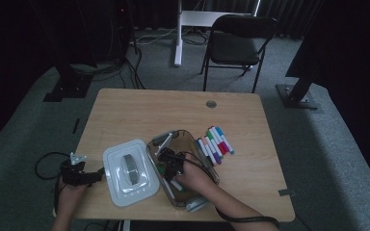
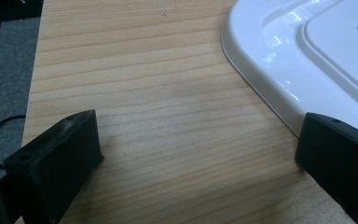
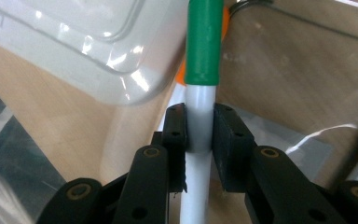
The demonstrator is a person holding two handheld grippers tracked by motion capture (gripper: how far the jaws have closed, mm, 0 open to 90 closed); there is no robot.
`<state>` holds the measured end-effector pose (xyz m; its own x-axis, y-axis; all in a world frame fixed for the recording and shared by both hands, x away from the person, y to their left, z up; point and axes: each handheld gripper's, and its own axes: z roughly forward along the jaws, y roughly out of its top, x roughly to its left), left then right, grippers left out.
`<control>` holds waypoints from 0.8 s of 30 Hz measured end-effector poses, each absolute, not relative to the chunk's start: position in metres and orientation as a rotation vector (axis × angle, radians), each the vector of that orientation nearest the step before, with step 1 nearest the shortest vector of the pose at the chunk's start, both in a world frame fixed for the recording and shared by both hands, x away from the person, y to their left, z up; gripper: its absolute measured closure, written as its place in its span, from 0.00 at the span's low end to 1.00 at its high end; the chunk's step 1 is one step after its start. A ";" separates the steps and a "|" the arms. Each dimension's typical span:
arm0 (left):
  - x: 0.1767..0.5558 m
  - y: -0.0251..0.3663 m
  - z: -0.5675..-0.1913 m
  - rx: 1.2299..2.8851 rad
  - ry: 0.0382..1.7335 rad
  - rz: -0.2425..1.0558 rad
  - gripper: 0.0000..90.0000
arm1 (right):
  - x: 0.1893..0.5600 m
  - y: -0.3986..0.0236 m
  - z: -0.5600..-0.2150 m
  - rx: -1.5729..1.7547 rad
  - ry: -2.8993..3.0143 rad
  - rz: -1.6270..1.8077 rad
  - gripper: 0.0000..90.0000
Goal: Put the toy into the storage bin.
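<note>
A clear plastic bin (image 1: 207, 166) sits on the wooden table at centre front, with markers lying in it. My right gripper (image 1: 169, 163) reaches down into the bin and is shut on a white marker with a green cap (image 3: 201, 70); both pads clamp its white barrel. The bin's white lid (image 1: 129, 173) lies flat to the left of the bin. My left gripper (image 1: 99, 176) rests low on the table at the lid's left edge, jaws open with bare wood between them; its right jaw lies by the lid's rim (image 2: 270, 93).
A row of several coloured markers (image 1: 216, 143) lies on the table right of the bin. A small round grommet (image 1: 211, 104) is set in the tabletop at the back. A dark chair (image 1: 236, 45) and stand legs are on the floor beyond the table.
</note>
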<state>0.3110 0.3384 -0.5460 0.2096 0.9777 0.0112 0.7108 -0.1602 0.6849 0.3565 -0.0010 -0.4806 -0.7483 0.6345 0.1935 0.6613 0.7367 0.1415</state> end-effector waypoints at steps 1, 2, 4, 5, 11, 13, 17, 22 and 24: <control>0.311 0.338 -0.546 1.937 1.561 0.631 0.01 | 0.356 0.000 -0.482 -1.046 -2.800 -0.295 0.84; 0.311 0.338 -0.546 1.937 1.560 0.631 0.01 | 0.356 0.000 -0.483 -1.036 -2.802 -0.280 0.83; 0.311 0.338 -0.546 1.938 1.561 0.631 0.01 | 0.356 0.001 -0.485 -1.032 -2.792 -0.270 0.83; 0.311 0.338 -0.546 1.939 1.560 0.631 0.01 | 0.356 0.002 -0.485 -1.027 -2.796 -0.263 0.82; 0.311 0.338 -0.546 1.938 1.560 0.631 0.01 | 0.357 -0.003 -0.480 -1.035 -2.774 -0.306 0.81; 0.311 0.338 -0.546 1.939 1.560 0.631 0.01 | 0.357 -0.006 -0.479 -1.041 -2.771 -0.322 0.81; 0.311 0.338 -0.546 1.937 1.560 0.631 0.01 | 0.357 -0.011 -0.476 -1.043 -2.774 -0.343 0.80; 0.311 0.338 -0.546 1.938 1.560 0.631 0.01 | 0.355 -0.023 -0.461 -1.051 -2.795 -0.411 0.79; 0.311 0.338 -0.546 1.937 1.560 0.633 0.01 | 0.355 -0.030 -0.452 -1.064 -2.787 -0.461 0.78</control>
<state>0.3111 0.3383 -0.5461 0.2088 0.9779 0.0113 0.7093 -0.1594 0.6866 0.3551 -0.0296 -0.4516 -0.7449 0.6295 0.2210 0.6671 0.7060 0.2376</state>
